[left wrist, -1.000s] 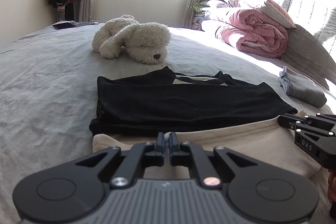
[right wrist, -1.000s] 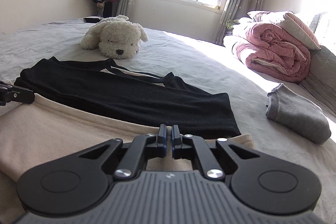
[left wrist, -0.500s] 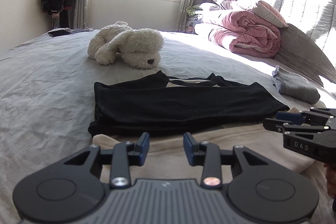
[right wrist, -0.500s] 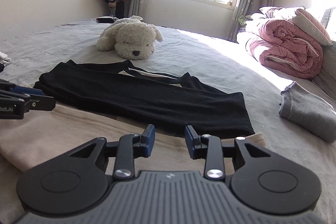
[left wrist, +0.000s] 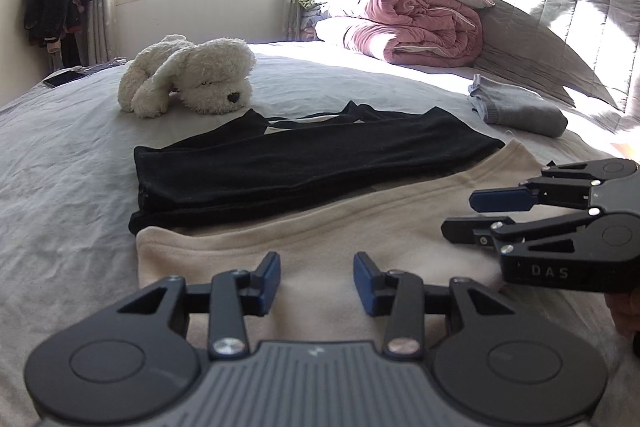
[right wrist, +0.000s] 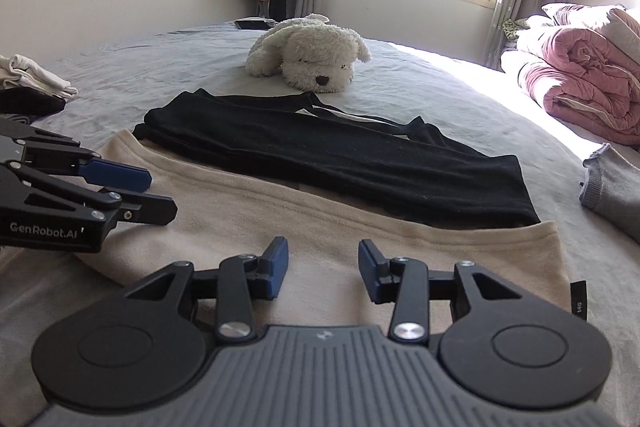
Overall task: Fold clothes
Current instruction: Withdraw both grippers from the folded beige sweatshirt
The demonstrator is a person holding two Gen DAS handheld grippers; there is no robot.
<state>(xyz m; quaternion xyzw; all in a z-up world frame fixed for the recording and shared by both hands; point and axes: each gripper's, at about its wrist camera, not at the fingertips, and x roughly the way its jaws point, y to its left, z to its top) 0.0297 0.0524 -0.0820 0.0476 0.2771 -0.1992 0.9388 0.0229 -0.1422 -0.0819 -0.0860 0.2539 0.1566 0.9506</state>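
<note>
A beige garment [left wrist: 360, 227] [right wrist: 280, 227] lies flat on the grey bed, with a folded black garment [left wrist: 304, 167] [right wrist: 332, 155] lying across its far part. My left gripper [left wrist: 316, 283] hovers open just above the beige cloth, nothing between its fingers. My right gripper [right wrist: 323, 269] is open too, over the beige cloth near its right edge. Each gripper shows in the other's view, the right gripper [left wrist: 476, 213] at the right and the left gripper [right wrist: 156, 193] at the left.
A white plush dog [left wrist: 188, 79] [right wrist: 312, 57] lies beyond the clothes. A folded grey garment [left wrist: 516, 109] [right wrist: 612, 187] sits to the right, pink quilt and pillows [left wrist: 416, 27] behind it. Folded white and dark clothes [right wrist: 32, 87] lie far left. Bare grey sheet [left wrist: 60, 167] spreads to the left.
Both grippers were shut at the beige cloth's near edge a second ago; both have opened, let the cloth go and lifted slightly. The cloth now lies flat.
</note>
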